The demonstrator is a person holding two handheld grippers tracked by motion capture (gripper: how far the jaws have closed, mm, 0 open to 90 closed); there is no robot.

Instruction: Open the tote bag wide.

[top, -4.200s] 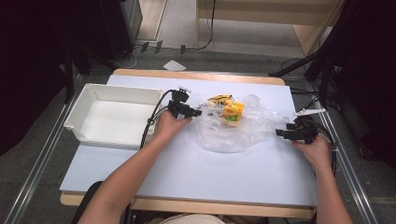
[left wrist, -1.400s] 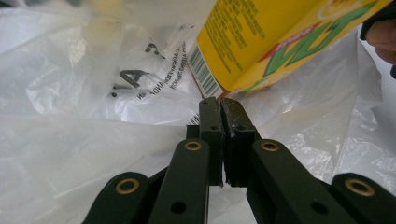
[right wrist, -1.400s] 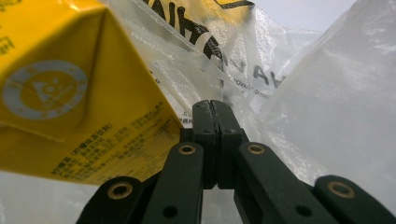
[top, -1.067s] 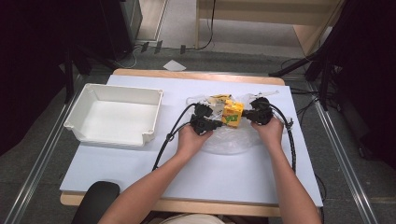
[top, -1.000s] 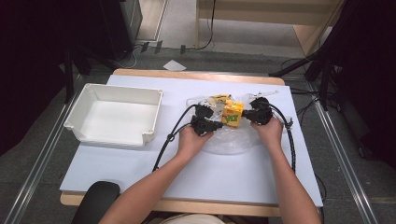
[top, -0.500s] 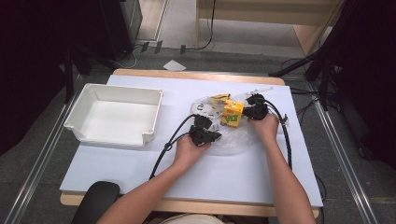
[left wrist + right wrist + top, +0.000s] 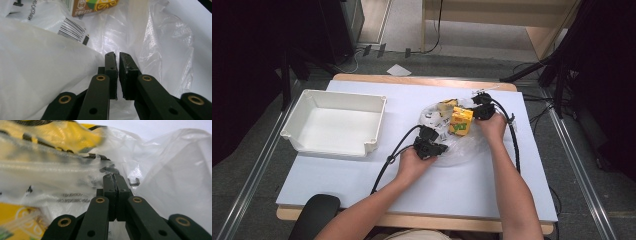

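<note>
In the high view we see a clear bag [image 7: 462, 145] lying on the table [image 7: 362, 180], right of the white bin [image 7: 334, 122]. A yellow carton [image 7: 461, 121] stands inside the bag. Our left gripper [image 7: 438, 148] sits at the bag's near left edge, and our right gripper [image 7: 477, 111] at its far right edge, just beside the carton.

In the left gripper view, our jaws are almost together with a thin slit between the tips, and bag film [image 7: 62, 65] lies around them; we cannot tell whether film runs through the slit. The carton [image 7: 95, 6] shows at the top edge.

In the right gripper view, our jaws are pressed tight together on a fold of the film [image 7: 140, 162], with the carton [image 7: 50, 135] blurred behind the plastic.
</note>
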